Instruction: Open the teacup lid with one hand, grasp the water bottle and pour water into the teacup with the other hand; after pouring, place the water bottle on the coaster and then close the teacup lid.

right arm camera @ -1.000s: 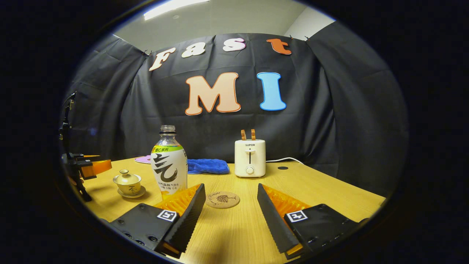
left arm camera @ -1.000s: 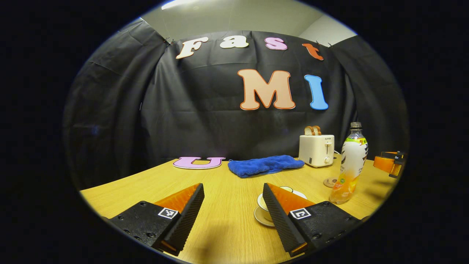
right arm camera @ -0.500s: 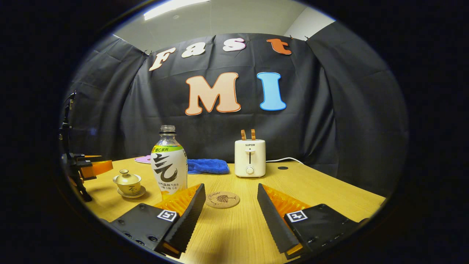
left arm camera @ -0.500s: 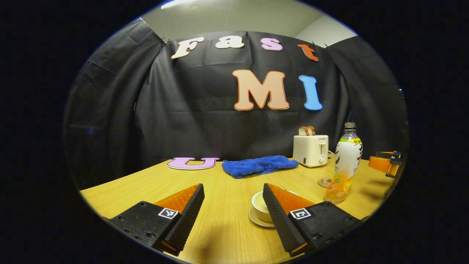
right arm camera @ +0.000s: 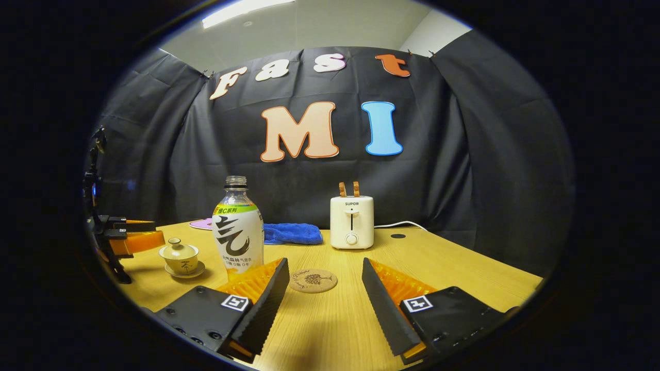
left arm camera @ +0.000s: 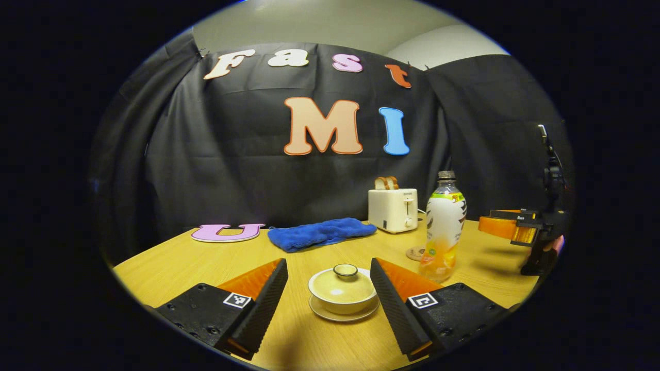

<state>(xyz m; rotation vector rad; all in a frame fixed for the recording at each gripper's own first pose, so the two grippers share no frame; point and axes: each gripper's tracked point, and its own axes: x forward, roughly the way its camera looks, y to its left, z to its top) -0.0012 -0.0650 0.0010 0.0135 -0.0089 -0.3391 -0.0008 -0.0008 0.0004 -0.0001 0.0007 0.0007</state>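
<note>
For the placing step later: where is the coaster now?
In the right gripper view the coaster lies on the table, right of the water bottle.

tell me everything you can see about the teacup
The teacup is a small cream, ceramic-looking lidded bowl standing upright on a matching saucer on the wooden table. Its domed lid with a round knob is still on. It sits between the open fingers of the left tongs, which don't touch it. A dark mark decorates its side.

Toaster (right arm camera: 351, 222) w/ toast, blue towel (left arm camera: 320, 233) beside it, on wooden table (right arm camera: 454, 268).
</note>
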